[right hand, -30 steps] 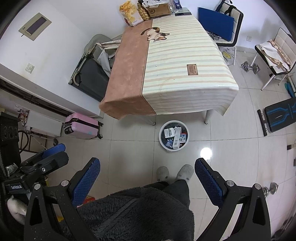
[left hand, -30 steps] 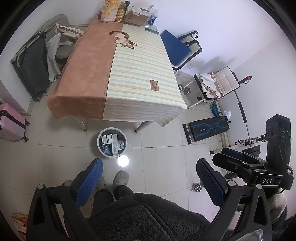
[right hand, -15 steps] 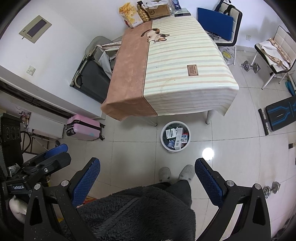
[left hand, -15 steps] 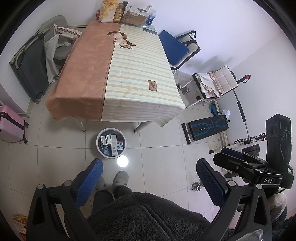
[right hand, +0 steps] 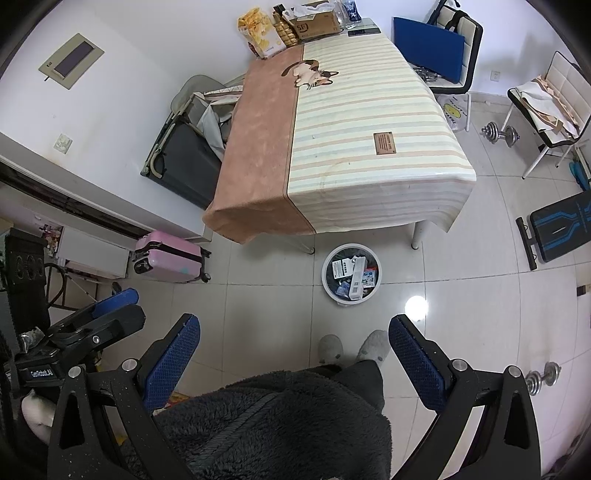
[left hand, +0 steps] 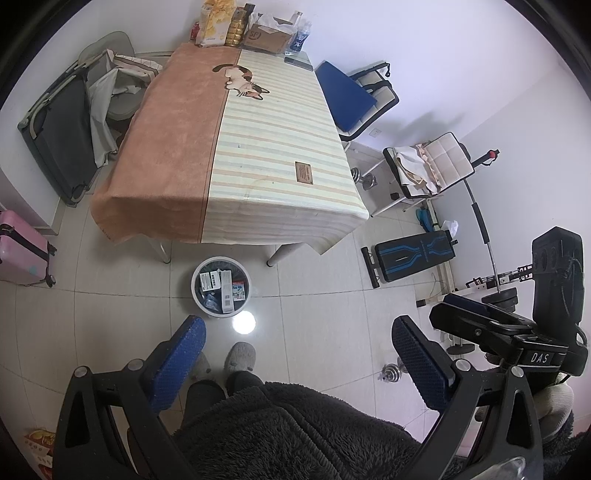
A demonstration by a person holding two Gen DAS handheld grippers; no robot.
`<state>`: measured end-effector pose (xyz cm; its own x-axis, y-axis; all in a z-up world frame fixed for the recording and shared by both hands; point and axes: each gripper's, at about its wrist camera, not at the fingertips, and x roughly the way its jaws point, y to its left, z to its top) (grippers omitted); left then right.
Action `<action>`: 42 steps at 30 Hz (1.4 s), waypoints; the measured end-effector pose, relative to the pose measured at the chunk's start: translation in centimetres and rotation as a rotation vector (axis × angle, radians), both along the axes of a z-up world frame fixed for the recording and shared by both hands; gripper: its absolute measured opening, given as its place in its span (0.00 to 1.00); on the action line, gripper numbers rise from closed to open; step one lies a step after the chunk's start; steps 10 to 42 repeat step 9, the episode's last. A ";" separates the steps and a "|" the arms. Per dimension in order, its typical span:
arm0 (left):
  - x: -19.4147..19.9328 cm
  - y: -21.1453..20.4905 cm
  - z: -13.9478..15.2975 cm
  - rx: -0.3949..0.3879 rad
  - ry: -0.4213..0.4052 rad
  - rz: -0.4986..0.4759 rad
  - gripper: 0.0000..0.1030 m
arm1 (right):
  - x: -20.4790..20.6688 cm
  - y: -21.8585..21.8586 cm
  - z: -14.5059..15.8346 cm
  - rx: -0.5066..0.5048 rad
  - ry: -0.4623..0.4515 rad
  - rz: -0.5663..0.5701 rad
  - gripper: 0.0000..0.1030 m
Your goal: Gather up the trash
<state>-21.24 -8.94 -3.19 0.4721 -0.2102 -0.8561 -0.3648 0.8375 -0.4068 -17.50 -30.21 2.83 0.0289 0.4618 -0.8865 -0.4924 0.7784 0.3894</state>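
2 grippers hang spread and empty above the floor: the left gripper and the right gripper. The white trash bin stands near the table's near edge, holding several small boxes.

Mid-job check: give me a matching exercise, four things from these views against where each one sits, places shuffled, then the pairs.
Things:
1. bin
2. suitcase
3. cardboard box
4. dumbbell

Places:
A. far end of the table, by the wall
B. floor, in front of the white chair
C. floor, just off the table's near edge
D. floor, left of the table, against the wall

Pairs: 1-C, 2-D, 3-A, 4-B
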 end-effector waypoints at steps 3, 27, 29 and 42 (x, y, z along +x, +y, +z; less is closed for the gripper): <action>0.1 0.1 0.0 -0.001 -0.001 0.000 1.00 | 0.0 0.0 0.0 0.003 -0.001 -0.002 1.00; 0.8 0.1 0.6 0.003 -0.013 0.004 1.00 | -0.1 0.2 0.2 0.006 0.000 -0.001 1.00; 0.8 0.1 0.6 0.003 -0.013 0.004 1.00 | -0.1 0.2 0.2 0.006 0.000 -0.001 1.00; 0.8 0.1 0.6 0.003 -0.013 0.004 1.00 | -0.1 0.2 0.2 0.006 0.000 -0.001 1.00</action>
